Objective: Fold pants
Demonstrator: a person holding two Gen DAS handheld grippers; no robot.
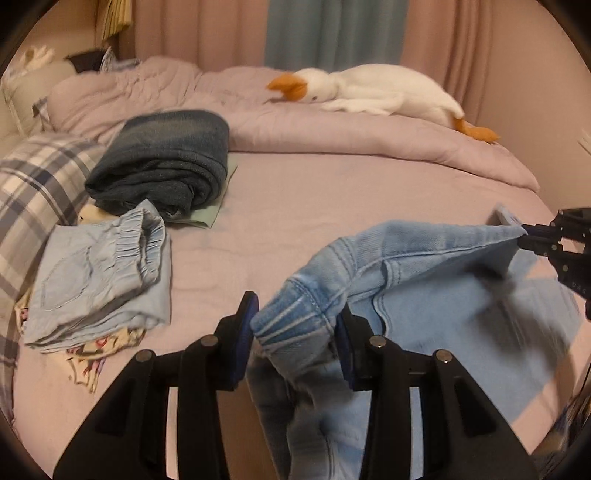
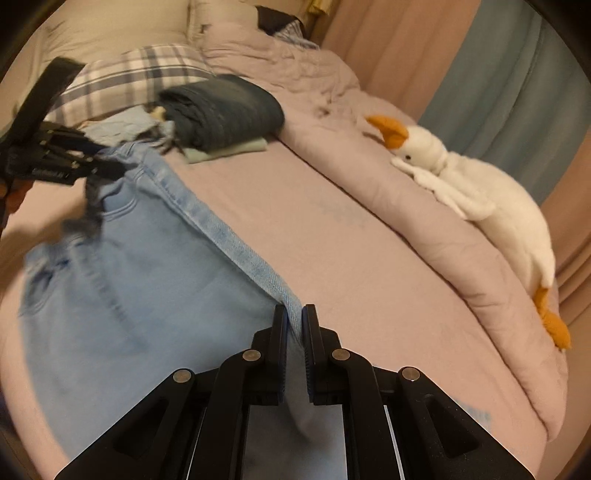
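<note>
Light-blue jeans [image 1: 436, 258] held off the bed [image 1: 314, 206] between both grippers, waistband stretched roughly taut from one to the other. Left gripper [image 1: 295, 325] clamped on one waistband end, bunched denim filling the gap between the blue pads; rest of that side hanging down past the fingers. Right gripper [image 2: 294, 325] nearly closed, pinching the thin waistband edge at the opposite end; also visible in the left wrist view at far right, tips on the fabric corner. Body of the jeans draped below the waistband line, blurred, lower part over the near side of the bed.

Open stretch of pink sheet ahead of the waistband, mid-bed. Bounded on the far side by a rolled duvet [image 2: 424, 206] with a white goose plush [image 2: 480, 195] lying along it. On the left gripper's side: folded dark jeans [image 1: 162, 162] stacked on a pale-green folded item [image 1: 214, 206], just beside a folded light-blue garment [image 1: 99, 280] resting on a floral cloth [image 1: 88, 365]. Plaid pillow [image 1: 33, 184] beyond those at the bed edge. Stacks well apart from the held jeans. Curtains [image 1: 332, 33] behind the bed.
</note>
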